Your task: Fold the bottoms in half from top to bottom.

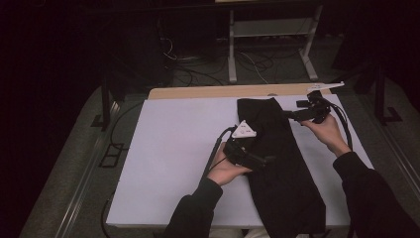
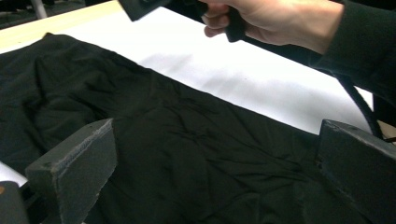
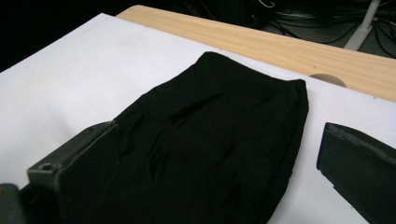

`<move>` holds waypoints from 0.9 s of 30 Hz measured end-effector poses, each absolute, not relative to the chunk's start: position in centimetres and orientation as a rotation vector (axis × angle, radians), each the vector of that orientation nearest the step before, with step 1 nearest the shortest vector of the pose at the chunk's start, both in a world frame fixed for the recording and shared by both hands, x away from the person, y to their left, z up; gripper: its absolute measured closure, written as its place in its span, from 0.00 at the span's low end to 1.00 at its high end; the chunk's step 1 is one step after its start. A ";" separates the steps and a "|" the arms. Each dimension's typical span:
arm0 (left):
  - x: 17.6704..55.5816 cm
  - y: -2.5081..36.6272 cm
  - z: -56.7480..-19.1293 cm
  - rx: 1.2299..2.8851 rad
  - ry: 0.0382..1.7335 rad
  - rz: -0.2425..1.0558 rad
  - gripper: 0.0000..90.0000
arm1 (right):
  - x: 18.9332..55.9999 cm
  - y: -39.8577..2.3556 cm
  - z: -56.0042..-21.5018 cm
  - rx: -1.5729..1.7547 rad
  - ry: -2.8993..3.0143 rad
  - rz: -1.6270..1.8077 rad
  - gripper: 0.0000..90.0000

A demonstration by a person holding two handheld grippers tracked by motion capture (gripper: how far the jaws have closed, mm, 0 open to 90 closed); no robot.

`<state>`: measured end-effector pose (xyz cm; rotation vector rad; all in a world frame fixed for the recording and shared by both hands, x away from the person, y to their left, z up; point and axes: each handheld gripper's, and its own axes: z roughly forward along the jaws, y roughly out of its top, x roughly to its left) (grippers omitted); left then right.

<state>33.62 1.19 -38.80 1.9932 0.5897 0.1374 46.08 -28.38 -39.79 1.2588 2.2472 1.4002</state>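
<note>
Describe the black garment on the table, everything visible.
The garment is plain black, soft, thin-looking fabric, creased in places. It lies flat in a long strip across the white board, its narrow far end near the wooden edge, its near end hanging over the front. The open left tongs hover at its left side; contact is unclear.

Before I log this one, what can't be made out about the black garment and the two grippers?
- Black garment: its near end runs off the bottom edge of the high view, so its full length and type are unclear.
- Left gripper: in the high view its dark jaws blend with the cloth; contact can't be told.
- Right gripper: small and dim in the high view; whether it touches the fabric edge is unclear.
- Room beyond the table: too dark.
</note>
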 end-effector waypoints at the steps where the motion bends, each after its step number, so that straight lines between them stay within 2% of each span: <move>1: 33.8 1.3 -38.8 1.993 0.595 0.139 0.00 | 46.0 -28.4 -39.8 1.257 2.250 1.400 0.00; 27: 39.4 4.5 -37.5 2.012 0.704 0.232 0.00 | 46.3 -28.7 -39.8 1.250 2.265 1.391 0.00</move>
